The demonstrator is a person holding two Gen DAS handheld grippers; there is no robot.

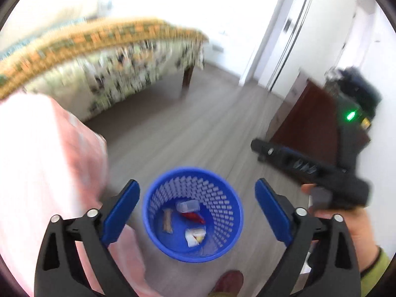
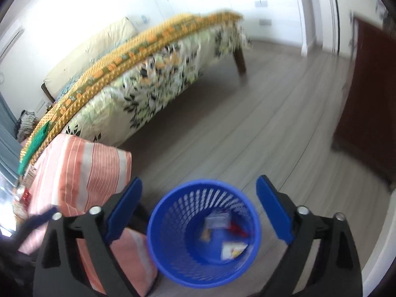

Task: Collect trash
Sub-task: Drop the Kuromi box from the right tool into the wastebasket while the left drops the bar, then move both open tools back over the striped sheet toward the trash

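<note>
Blue mesh basket (image 1: pixel 192 214) stands on the wood floor (image 1: pixel 203 133), below and between the fingers of both grippers. Inside lie a red wrapper (image 1: pixel 193 216), a clear packet (image 1: pixel 187 206), a white wrapper (image 1: pixel 195 237) and a tan stick (image 1: pixel 167 221). Left gripper (image 1: pixel 196 201): fingers spread wide, nothing between them. Right gripper (image 2: pixel 199 201): likewise wide and empty. A striped pink cushion (image 2: pixel 81 170) sits beside the left fingers; the bed (image 2: pixel 148 74) lies beyond.

Bed (image 1: pixel 104 49) smeared by blur on my left wrist view. Trash scraps (image 2: pixel 222 232) in bin (image 2: pixel 170 225) too blurred on right view, can't identify. Shoe (image 1: pixel 229 283) cut off at bottom edge. Pink striped cushion (image 1: pixel 37 173) overexposed, cropped left.
</note>
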